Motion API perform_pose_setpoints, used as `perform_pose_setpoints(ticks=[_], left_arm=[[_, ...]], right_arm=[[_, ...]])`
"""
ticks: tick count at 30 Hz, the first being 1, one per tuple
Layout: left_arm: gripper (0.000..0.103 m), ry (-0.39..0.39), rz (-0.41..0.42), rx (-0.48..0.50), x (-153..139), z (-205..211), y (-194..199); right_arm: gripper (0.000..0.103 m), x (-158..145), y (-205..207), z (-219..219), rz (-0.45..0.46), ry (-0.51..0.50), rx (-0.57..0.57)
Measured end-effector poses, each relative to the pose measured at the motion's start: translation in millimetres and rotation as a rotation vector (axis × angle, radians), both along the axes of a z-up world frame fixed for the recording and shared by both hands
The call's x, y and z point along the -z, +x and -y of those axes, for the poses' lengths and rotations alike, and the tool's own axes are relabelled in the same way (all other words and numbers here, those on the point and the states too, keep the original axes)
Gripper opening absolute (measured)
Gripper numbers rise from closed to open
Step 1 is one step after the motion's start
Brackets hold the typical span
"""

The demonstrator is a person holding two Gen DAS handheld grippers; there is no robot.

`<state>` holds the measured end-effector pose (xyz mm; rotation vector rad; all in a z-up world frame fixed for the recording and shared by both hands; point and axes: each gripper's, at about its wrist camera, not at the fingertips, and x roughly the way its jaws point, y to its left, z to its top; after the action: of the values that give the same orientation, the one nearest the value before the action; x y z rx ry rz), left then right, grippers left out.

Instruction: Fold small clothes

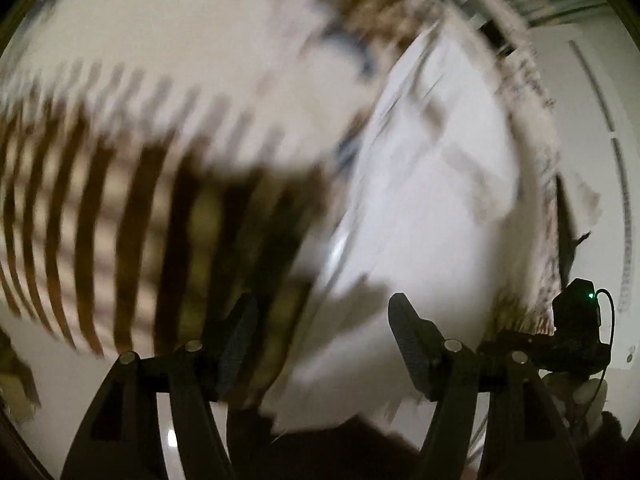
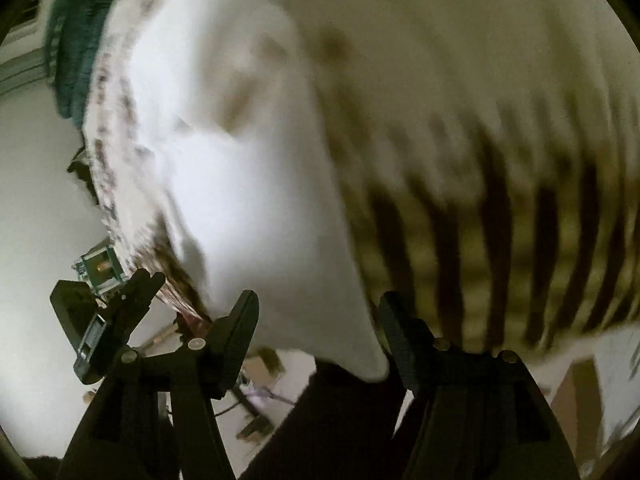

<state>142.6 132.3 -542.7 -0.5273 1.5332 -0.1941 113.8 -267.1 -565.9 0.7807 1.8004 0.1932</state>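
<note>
Left gripper (image 1: 320,344): I see my jaws standing apart with nothing between the pads; blurred cloth lies just beyond the tips.
Right gripper (image 2: 316,340): my jaws stand apart too; a lobe of white cloth hangs in the gap, and I cannot tell whether it touches either pad.
Striped garment (image 1: 120,208): white with brown stripes, heavily smeared; it fills the left of the left wrist view and the right of the right wrist view, lying against the white cloth.
White cloth (image 2: 248,184): my landmark, plain white, directly ahead of both grippers.
Patterned edge (image 2: 108,132): a speckled border running along the white cloth's left side in the right wrist view.
Dark green fabric (image 2: 76,40): beyond that border, far from my jaws.
Containers: I cannot make any out through the blur.
</note>
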Motion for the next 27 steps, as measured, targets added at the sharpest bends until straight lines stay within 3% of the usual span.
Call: perform_pose_setpoints(ticks=[4,9,10,11,12,13,15,17,22,27], left_arm=[[0.065,-0.073,-0.087,0.042,32.0,9.8,-24.9],[0.063,-0.035,-0.082,0.107,38.2,38.7,-32.9],[0.056,-0.039,-0.067,0.103,35.6,41.8,-34.4],[0.024,-0.043,-0.053,0.098,32.3,43.6,-36.1],[0.009,-0.025,-0.061,0.1,30.4,45.6,-37.6],[0.007,-0.015,-0.062,0.097,27.0,45.6,-38.9],[0.006,-0.021,-0.06,0.065,19.4,43.9,-42.7],[0.005,-0.053,-0.058,0.013,10.1,37.4,-48.4],[0.003,-0.126,-0.06,-0.069,-20.9,28.6,-41.7],[0.003,-0.201,-0.011,-0.116,-54.4,27.5,-9.9]], right_arm=[[0.065,38.3,-44.9,-6.2,-0.068,0.085,0.059],[0.065,66.3,-65.3,-19.7,-0.082,0.153,0.099],[0.065,69.0,-63.9,-22.4,-0.084,0.162,0.103],[0.065,72.5,-64.7,-25.9,-0.09,0.171,0.101],[0.061,73.3,-64.8,-28.1,-0.095,0.175,0.101],[0.056,72.5,-65.4,-31.2,-0.089,0.172,0.099],[0.023,66.4,-67.6,-35.5,-0.084,0.169,0.07],[0.012,57.7,-71.2,-39.2,-0.08,0.175,0.064],[0.007,25.5,-66.6,-43.2,-0.032,0.219,0.049],[0.006,-12.0,-47.8,-36.4,0.03,0.301,0.111]])
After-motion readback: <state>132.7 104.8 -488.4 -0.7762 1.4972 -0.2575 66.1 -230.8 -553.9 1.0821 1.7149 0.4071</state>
